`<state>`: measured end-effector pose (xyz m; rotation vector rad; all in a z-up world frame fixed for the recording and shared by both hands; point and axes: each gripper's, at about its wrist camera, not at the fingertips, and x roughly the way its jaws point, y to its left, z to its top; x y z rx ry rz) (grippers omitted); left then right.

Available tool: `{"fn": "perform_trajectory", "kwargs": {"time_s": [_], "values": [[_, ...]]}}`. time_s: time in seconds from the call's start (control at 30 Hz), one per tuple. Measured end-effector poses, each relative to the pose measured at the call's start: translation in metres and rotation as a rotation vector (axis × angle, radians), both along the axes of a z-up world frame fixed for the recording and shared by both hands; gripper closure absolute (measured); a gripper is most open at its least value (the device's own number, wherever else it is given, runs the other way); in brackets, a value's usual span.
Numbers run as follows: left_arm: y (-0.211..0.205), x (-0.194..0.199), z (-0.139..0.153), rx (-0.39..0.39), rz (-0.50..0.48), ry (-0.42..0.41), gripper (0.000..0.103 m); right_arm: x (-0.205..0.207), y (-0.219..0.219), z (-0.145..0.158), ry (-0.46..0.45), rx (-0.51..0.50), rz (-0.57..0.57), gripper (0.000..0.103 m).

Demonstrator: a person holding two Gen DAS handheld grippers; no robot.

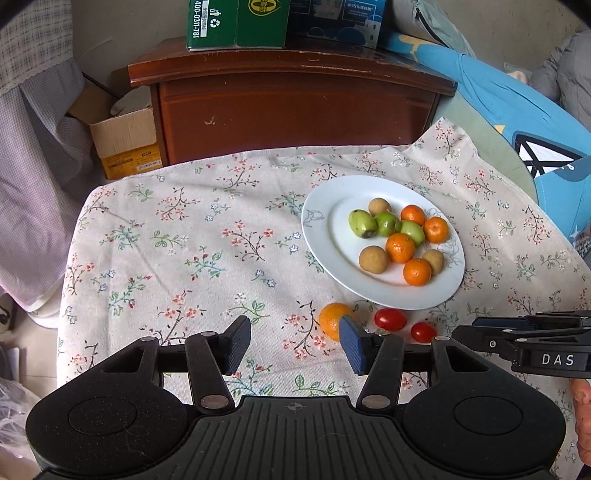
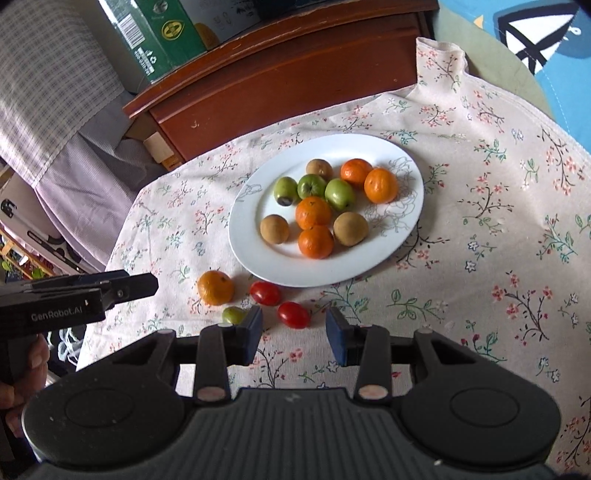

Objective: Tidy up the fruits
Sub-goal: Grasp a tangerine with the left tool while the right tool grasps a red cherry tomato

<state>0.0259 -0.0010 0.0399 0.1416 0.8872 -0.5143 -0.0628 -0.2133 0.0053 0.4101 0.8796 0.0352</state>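
A white plate point(image 1: 321, 236) point(image 2: 255, 254) on the floral cloth holds several small oranges, green fruits and brown fruits. On the cloth in front of it lie a loose orange point(image 1: 330, 319) point(image 2: 215, 287), two cherry tomatoes point(image 1: 390, 319) point(image 2: 265, 292) point(image 2: 293, 314) and a small green fruit point(image 2: 233, 315). My left gripper point(image 1: 295, 341) is open and empty, its right finger just in front of the loose orange. My right gripper point(image 2: 294, 332) is open and empty, hovering just before the nearer tomato.
A brown wooden cabinet point(image 1: 295, 107) stands behind the table with green and blue boxes point(image 1: 236, 22) on top. A cardboard box point(image 1: 125, 144) sits on the floor at left. Blue bedding point(image 1: 517, 118) lies at right. The cloth's left half is bare.
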Motion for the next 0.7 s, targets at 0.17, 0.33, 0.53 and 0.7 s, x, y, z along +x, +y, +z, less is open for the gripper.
{"fn": "perform_trajectory", "kwargs": {"time_s": [0.17, 0.33, 0.53, 0.7], "values": [[-0.001, 0.004, -0.005, 0.005, 0.015, 0.014, 0.051, 0.004, 0.01, -0.007, 0.006, -0.051, 0.036, 0.063], [-0.005, 0.007, -0.01, 0.013, 0.009, 0.022, 0.051, 0.013, 0.019, -0.016, 0.0, -0.11, 0.07, 0.064], [-0.009, 0.01, -0.016, 0.028, 0.019, 0.033, 0.051, 0.022, 0.023, -0.024, 0.008, -0.136, 0.087, 0.064], [-0.012, 0.012, -0.018, 0.017, 0.013, 0.038, 0.051, 0.026, 0.027, -0.028, 0.001, -0.176, 0.096, 0.066]]}}
